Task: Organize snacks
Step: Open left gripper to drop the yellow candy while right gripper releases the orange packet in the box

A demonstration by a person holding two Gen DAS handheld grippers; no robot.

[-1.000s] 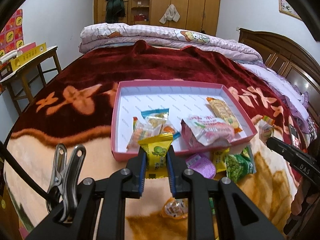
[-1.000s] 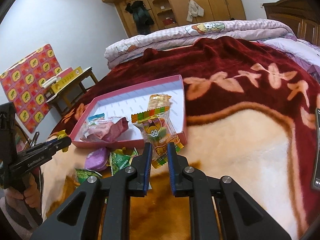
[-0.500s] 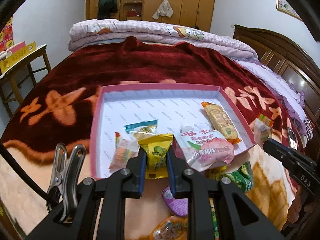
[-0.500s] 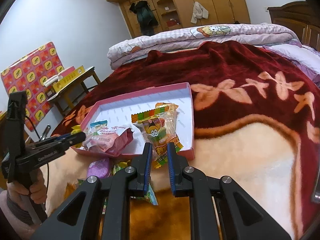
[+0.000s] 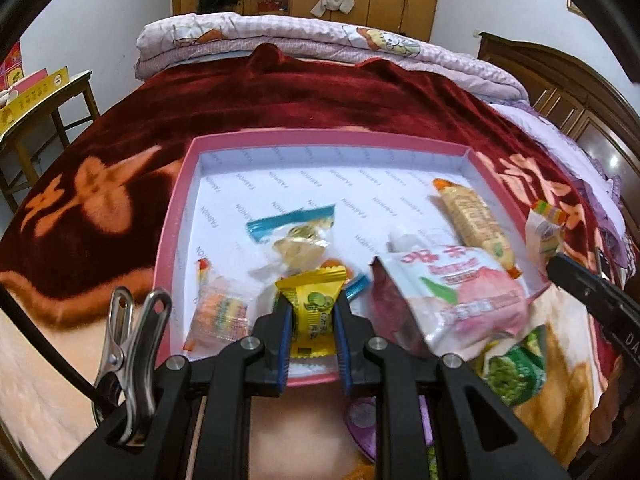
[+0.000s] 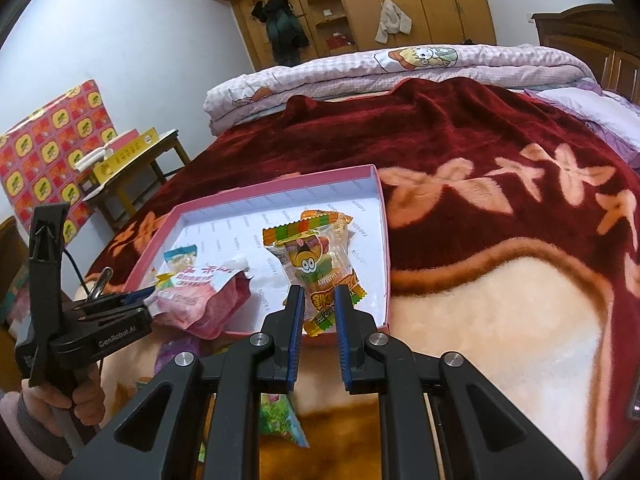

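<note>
Left tongs (image 5: 312, 320) clenched on a yellow packet (image 5: 314, 312), held above the near edge of the pink tray (image 5: 176, 216); right tongs (image 6: 318, 316) clenched on a clear gummy bag (image 6: 316, 264), held over the tray's near right corner; tray lying on the bed's blanket (image 6: 500, 152), containing a pink pouch (image 5: 460, 296), a biscuit pack (image 5: 474, 220) and a blue-edged sweet (image 5: 296, 232); a green packet (image 5: 516, 364) and a purple one (image 5: 362, 418) lying on the blanket just before the tray.

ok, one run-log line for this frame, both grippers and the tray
left gripper: shut on yellow candy packet | right gripper: shut on gummy packet | both over pink tray | not released
</note>
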